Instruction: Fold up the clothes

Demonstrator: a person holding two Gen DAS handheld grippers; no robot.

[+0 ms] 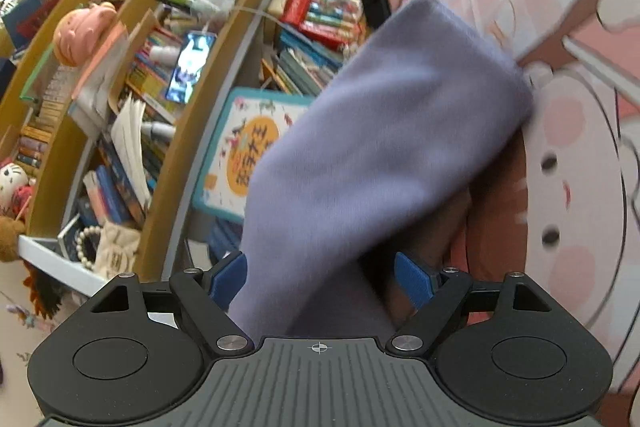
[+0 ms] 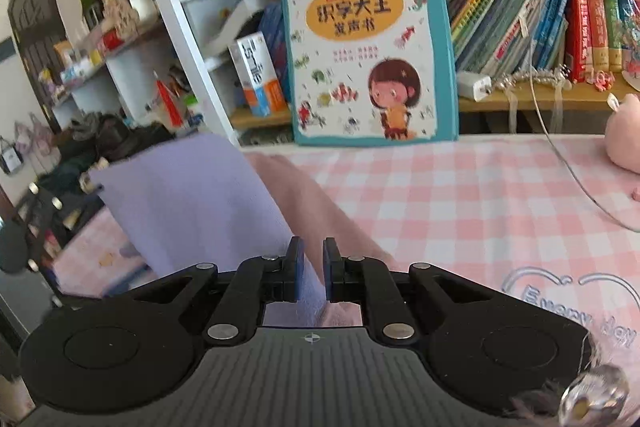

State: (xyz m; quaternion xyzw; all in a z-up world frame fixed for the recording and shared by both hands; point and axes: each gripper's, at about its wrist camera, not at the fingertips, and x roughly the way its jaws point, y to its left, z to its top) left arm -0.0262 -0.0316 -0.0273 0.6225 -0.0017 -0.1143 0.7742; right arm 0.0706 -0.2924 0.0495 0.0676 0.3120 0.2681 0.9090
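Book [image 2: 370,43] reading 识字大王. Right gripper [image 2: 313,269] fingers pinching lilac cloth [image 2: 192,203]; left gripper [image 1: 320,279] fingers gaping wide, cloth draping between.

Teal-framed children's book [image 2: 368,43] leaning on the shelf: orange oval reads 识字大王, 发声书 below. Red book spines [image 2: 592,31] right carry Chinese text, too small. Bedsheet lettering [image 2: 568,307] unclear.
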